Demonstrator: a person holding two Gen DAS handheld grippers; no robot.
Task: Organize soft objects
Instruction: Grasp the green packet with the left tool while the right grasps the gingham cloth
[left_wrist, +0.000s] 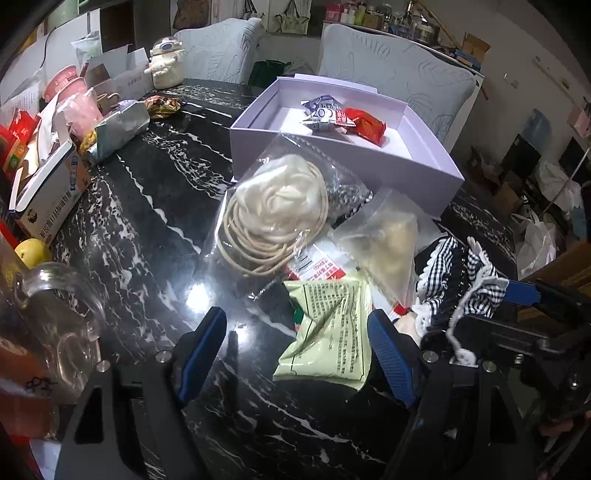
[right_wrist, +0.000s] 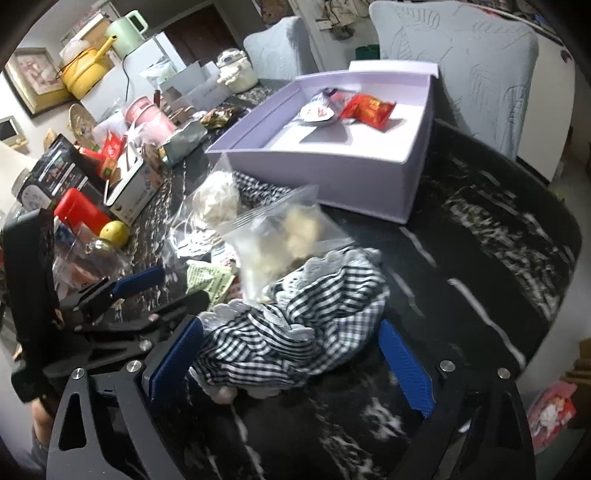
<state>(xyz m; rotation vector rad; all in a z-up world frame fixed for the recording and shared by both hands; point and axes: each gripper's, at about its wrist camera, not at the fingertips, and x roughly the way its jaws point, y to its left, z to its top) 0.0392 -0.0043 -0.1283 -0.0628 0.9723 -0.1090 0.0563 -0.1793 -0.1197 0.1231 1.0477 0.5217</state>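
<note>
We see 2 tools over a black marbled surface. Our left tool is spread, a green packet between its pads, unpinched. Our right tool is released around a checked cloth at lower centre. A lavender box sits at upper centre.

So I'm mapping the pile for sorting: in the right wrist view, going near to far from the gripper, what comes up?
Checked cloth → clear zip bag → lilac box → red snack packet inside it.
</note>
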